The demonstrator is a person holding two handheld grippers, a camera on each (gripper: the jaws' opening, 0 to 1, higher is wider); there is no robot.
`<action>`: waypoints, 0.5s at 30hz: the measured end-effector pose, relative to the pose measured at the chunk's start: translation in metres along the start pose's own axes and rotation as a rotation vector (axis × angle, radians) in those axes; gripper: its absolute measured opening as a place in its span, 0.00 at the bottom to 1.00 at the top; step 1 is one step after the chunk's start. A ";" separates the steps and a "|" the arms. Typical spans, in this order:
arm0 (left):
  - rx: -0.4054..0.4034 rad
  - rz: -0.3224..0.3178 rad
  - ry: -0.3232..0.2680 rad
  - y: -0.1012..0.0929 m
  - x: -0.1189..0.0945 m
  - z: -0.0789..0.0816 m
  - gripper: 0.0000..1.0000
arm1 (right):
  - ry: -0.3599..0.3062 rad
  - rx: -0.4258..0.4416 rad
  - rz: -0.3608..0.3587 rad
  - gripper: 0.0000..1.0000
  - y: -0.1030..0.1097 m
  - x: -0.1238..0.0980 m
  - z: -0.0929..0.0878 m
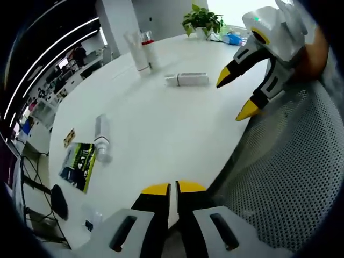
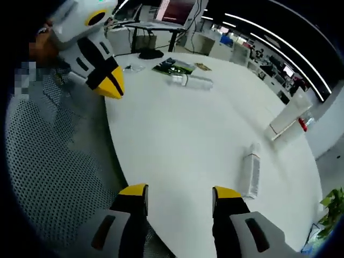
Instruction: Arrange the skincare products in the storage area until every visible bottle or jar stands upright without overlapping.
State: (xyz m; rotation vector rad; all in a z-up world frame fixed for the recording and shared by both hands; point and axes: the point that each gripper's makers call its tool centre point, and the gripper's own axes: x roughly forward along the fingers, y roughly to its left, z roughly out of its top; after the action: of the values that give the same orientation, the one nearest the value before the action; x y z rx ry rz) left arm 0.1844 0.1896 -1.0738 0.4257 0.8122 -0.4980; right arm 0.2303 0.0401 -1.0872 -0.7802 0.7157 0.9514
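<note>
- Left gripper view: my left tongs (image 1: 173, 188) sit at the near edge of the white table (image 1: 161, 123), yellow tips clenched almost together on nothing. I judge I hold them back here because no grab has begun.
- My right tongs (image 1: 236, 95) come in from the upper right, tips parted, over the table edge beside the mesh chair (image 1: 285, 177), near the lying tube (image 1: 186, 79). That one looks like my likely first pick.
- The tube is white, flat on its side. A clear bottle (image 1: 101, 137) also lies down, just beside a green leaflet (image 1: 78, 165). Two pale tubes (image 1: 142, 51) stand upright at the far side, close together, one with a red top.
- Right gripper view: my right tongs (image 2: 180, 194) are released, with bare table between the tips.
- The white tube (image 2: 251, 173) lies just right of my right tip, cap away from me. The clear bottle (image 2: 194, 81) lies far off by the leaflet (image 2: 173, 67); the upright pair (image 2: 289, 118) stands at the right rim.
- My left tongs (image 2: 110, 86) hang at upper left; from here I cannot tell their state.
</note>
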 end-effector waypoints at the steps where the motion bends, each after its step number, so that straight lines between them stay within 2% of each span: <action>1: 0.002 -0.002 -0.004 -0.001 0.000 0.001 0.00 | 0.004 0.002 -0.005 0.41 -0.002 0.000 -0.002; 6: 0.020 -0.015 -0.011 -0.004 0.002 0.003 0.00 | 0.001 0.003 -0.002 0.42 0.000 0.001 -0.002; 9: 0.029 -0.012 -0.016 -0.005 0.003 0.004 0.00 | -0.030 0.029 -0.007 0.43 -0.001 0.001 0.001; 15: 0.034 -0.007 -0.020 -0.009 0.007 0.005 0.00 | -0.028 0.038 -0.009 0.43 -0.001 0.005 -0.005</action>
State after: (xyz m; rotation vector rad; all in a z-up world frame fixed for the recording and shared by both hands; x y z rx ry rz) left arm 0.1860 0.1783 -1.0777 0.4489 0.7870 -0.5226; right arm 0.2328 0.0377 -1.0939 -0.7343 0.7034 0.9368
